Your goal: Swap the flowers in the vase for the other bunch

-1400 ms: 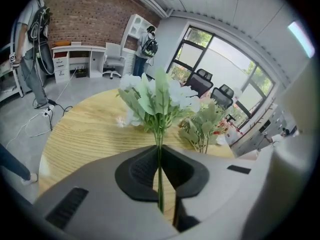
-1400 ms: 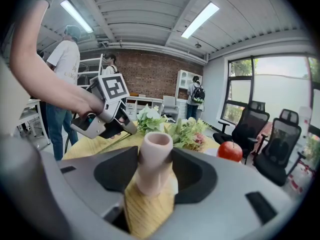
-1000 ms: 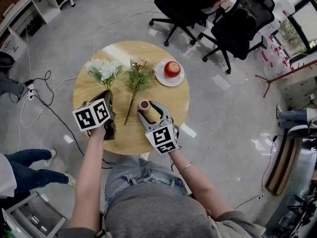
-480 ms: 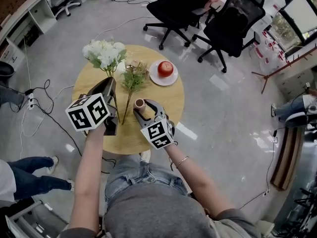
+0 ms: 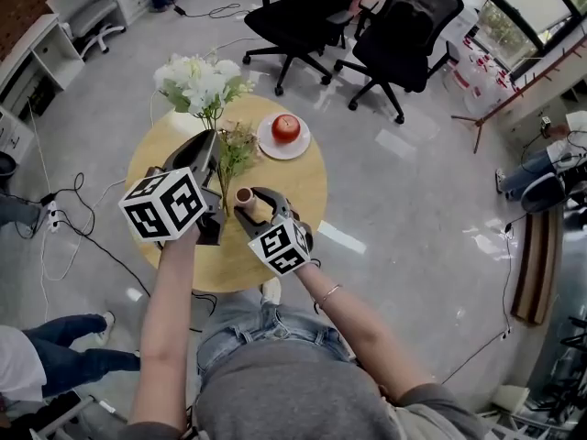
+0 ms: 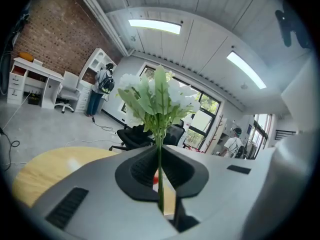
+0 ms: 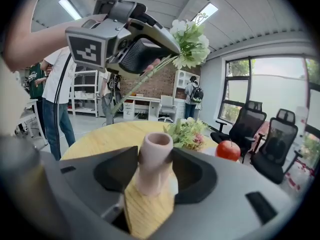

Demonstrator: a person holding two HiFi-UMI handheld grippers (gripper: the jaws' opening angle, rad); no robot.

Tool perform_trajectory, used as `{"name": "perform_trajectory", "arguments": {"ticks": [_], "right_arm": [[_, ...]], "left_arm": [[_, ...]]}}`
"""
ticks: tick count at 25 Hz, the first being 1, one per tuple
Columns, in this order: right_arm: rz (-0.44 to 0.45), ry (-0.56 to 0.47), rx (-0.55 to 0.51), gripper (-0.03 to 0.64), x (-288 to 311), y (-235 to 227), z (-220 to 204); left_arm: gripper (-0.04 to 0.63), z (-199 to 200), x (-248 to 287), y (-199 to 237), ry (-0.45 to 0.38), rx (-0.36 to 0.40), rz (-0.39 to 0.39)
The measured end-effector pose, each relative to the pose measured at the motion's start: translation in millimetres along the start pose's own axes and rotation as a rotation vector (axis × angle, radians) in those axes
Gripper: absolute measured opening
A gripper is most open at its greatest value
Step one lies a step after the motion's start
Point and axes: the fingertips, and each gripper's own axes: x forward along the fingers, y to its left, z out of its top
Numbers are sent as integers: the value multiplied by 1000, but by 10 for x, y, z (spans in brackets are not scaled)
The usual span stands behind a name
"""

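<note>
Item: white bunch (image 6: pixel 157 96), aloft over the far-left edge of the table (image 5: pixel 303 183), its thin stem pinched between the closed jaws of the left gripper (image 6: pixel 159 170). Light, whippy, top-heavy (heads will likely sway); best gripped low on the stem.

Vase (image 7: pixel 156 151): empty, upright near the table's middle, clamped below its rim by the right gripper (image 7: pixel 155 170).

Second bunch (image 5: pixel 236 145): lying beyond the vase.

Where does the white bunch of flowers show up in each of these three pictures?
Head view: the white bunch, upper left, above the left tongs.
Left gripper view: centre, stem pinched in those tongs.
Right gripper view: top, right of centre.
Shared landmark: the round wooden table, in all three.
</note>
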Motion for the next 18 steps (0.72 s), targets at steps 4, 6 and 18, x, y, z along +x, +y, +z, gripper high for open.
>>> {"name": "perform_trajectory", "arguments": {"ticks": [4, 6, 18], "right_arm": [[-5, -5, 4, 221, -2, -10, -11], [-6, -5, 7, 221, 2, 21, -1], [-10, 8, 15, 221, 20, -6, 4]], "left_arm": [[29, 7, 131, -134, -6, 14, -41], [29, 22, 162, -162, -13, 21, -54], [29, -33, 500, -270, -45, 98, -124]]}}
